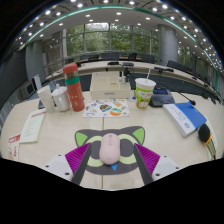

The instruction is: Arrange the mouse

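Note:
A pale pink mouse (110,150) lies on a black cat-shaped mouse pad with green ears (86,136) on the light table. My gripper (111,153) is open, with the mouse standing between the fingers. The purple pads (78,158) sit either side of the mouse with a gap at each side. The mouse rests on the pad, its front end pointing away from me.
Beyond the mouse pad lie colourful papers (107,106). An orange bottle (73,86) and a metal mug (60,98) stand at the far left, and a white and green cup (145,92) at the far right. A blue book (185,118) lies right, a booklet (30,127) left.

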The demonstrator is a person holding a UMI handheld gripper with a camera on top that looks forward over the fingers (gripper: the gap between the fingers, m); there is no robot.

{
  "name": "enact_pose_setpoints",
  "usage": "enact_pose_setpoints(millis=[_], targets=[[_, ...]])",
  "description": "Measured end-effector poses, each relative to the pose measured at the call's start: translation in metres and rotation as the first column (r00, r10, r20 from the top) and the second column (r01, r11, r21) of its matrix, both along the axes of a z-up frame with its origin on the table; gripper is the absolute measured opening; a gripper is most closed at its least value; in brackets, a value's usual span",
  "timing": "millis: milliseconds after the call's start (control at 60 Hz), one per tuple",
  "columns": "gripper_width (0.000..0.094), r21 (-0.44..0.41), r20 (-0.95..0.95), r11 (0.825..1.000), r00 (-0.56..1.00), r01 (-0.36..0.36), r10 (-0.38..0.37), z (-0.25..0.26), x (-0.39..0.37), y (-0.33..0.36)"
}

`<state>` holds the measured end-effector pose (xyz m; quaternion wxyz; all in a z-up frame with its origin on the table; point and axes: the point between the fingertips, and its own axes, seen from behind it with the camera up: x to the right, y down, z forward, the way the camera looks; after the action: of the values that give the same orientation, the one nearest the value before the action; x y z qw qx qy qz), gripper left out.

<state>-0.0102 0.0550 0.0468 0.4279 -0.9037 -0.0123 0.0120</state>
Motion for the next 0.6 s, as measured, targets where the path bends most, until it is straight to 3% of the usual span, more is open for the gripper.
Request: enact_pose_setpoints(millis=[317,600], targets=[[0.0849,0.070,0.042,0.998,0.999,0.007,-0.010,0.108,-0.016,-0.129],[0.0851,0.119,0.092,0.993,0.996,0.003,-0.014,0.158,-0.029,-0.259]])
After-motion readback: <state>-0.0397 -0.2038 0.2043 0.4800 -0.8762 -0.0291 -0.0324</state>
